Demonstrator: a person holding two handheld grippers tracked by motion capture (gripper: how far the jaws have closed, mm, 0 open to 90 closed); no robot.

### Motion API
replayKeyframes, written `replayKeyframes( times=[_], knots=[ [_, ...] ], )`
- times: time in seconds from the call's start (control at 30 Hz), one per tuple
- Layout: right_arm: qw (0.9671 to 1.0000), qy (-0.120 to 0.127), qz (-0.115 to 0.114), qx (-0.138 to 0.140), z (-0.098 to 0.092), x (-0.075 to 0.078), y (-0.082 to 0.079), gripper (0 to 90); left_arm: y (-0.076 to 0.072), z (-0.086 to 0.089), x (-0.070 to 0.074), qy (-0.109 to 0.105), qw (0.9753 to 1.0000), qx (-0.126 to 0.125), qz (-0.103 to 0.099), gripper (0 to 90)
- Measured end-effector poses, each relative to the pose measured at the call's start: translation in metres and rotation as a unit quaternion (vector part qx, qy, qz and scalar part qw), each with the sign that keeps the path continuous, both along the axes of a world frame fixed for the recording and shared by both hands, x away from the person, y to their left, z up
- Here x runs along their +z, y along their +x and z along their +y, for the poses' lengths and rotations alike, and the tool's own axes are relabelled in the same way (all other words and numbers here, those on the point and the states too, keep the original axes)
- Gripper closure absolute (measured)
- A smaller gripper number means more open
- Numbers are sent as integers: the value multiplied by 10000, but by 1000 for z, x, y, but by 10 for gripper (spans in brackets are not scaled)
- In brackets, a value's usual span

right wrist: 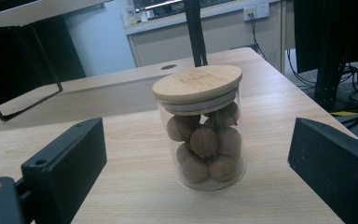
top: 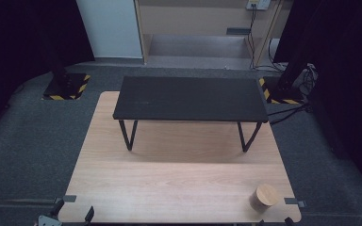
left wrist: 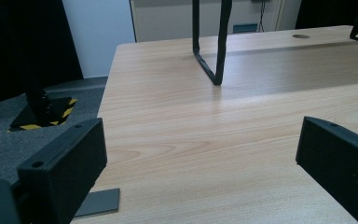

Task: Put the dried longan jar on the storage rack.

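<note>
From above, the high view shows a light wooden surface (top: 179, 183) on grey carpet, with a low black shelf (top: 190, 98) on thin metal legs standing across its far half. Near the front right corner stands a small glass jar (top: 263, 197) with a round wooden lid. At the front left edge, the tips of the left gripper (top: 73, 212) poke into sight with a gap between them. At the front right edge, two small dark tips of the right gripper (top: 274, 221) just show.

Next, the left gripper view has its own gripper (left wrist: 200, 158) spread wide over bare wood, nothing between the jaws. One black leg (left wrist: 214, 46) of the shelf stands farther off, and a grey tab (left wrist: 98, 201) sits at the surface edge.

Finally, the right gripper view shows its gripper (right wrist: 196, 163) also spread wide, with the jar (right wrist: 205, 135) upright ahead between the two jaws, touching neither. Brown round nuts (right wrist: 205, 142) fill the jar, and the wooden lid (right wrist: 197, 82) sits on top.
</note>
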State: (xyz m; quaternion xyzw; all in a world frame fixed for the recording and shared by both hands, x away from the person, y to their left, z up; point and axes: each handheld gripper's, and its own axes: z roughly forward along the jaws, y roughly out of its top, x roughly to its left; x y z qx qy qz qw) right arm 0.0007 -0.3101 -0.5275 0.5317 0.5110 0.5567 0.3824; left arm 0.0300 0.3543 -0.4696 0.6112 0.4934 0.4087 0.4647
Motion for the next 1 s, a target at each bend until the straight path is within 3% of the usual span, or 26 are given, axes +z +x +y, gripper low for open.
replayKeyframes(
  times=[1.0],
  knots=[
    [9990,-208,-78,-381,4,-10,-13,20,6,-3,2,26,9999,-133,19,5]
  ],
)
